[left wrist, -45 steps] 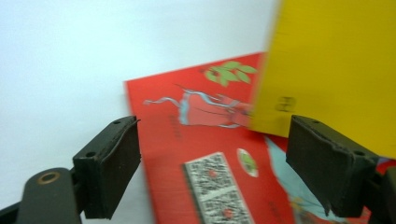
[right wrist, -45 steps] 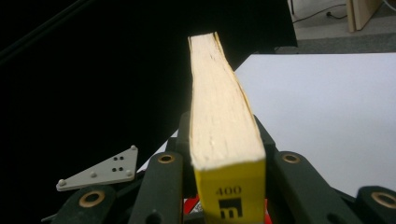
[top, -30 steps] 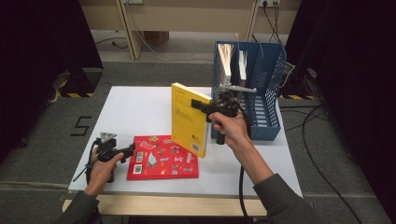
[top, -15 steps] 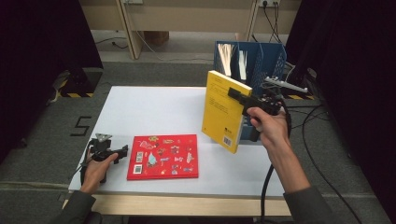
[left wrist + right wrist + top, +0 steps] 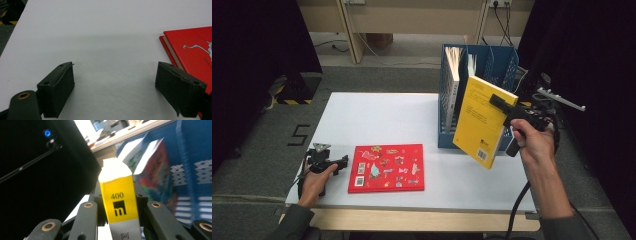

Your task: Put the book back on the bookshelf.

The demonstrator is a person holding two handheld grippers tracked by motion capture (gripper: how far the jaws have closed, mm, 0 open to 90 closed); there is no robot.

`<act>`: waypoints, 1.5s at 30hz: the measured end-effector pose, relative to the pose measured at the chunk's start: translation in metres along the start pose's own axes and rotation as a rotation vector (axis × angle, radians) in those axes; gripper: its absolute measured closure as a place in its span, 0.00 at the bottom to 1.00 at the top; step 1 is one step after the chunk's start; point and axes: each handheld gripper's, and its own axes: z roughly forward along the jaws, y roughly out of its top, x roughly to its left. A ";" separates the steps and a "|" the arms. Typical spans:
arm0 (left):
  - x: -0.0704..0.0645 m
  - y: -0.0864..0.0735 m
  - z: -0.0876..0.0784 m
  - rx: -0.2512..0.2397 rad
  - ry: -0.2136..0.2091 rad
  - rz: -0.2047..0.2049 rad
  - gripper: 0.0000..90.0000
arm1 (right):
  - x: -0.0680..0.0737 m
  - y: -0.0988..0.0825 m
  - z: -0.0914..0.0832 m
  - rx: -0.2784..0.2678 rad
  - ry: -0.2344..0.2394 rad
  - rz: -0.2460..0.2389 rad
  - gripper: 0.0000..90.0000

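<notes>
Holding the yellow book (image 5: 482, 121) clear of the white table (image 5: 377, 117), the right gripper (image 5: 504, 104) in the high view clamps it near the upper corner of the spine edge, so that the volume hangs tilted just in front of the blue file rack (image 5: 492, 62), where other books (image 5: 453, 75) already stand upright. A paperback taken this way should be treated as moderately light but flexible: the free lower corner is likely to sag and swing, and the glossy cover may slip if the pinch relaxes, so a grip on the stiff spine is judged better than one on loose pages. The red book (image 5: 387, 167) lies flat near the front edge, with the left gripper (image 5: 337, 164) resting on the table just beside its left edge. Turning to the left gripper view, the two black jaws are spread wide over bare table, nothing between them, having just been opening; the red book (image 5: 192, 47) lies to the right, near that side's jaw, and whether they touch cannot be told. A flat hardback offers only its edge for purchase. Turning to the right gripper view, the jaws press on both faces of the yellow book (image 5: 118, 202) at its spine, with the blue file rack (image 5: 197, 165) close behind.
</notes>
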 end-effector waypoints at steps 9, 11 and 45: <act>0.000 0.000 0.000 0.001 -0.001 0.002 0.16 | -0.018 0.024 -0.008 -0.059 -0.094 0.009 0.80; 0.000 0.000 0.000 0.001 0.000 0.003 0.16 | -0.024 0.032 -0.003 -0.075 -0.125 0.003 0.80; 0.000 0.000 0.000 0.003 -0.005 -0.001 0.16 | -0.053 0.067 0.155 -0.054 -0.328 0.015 0.79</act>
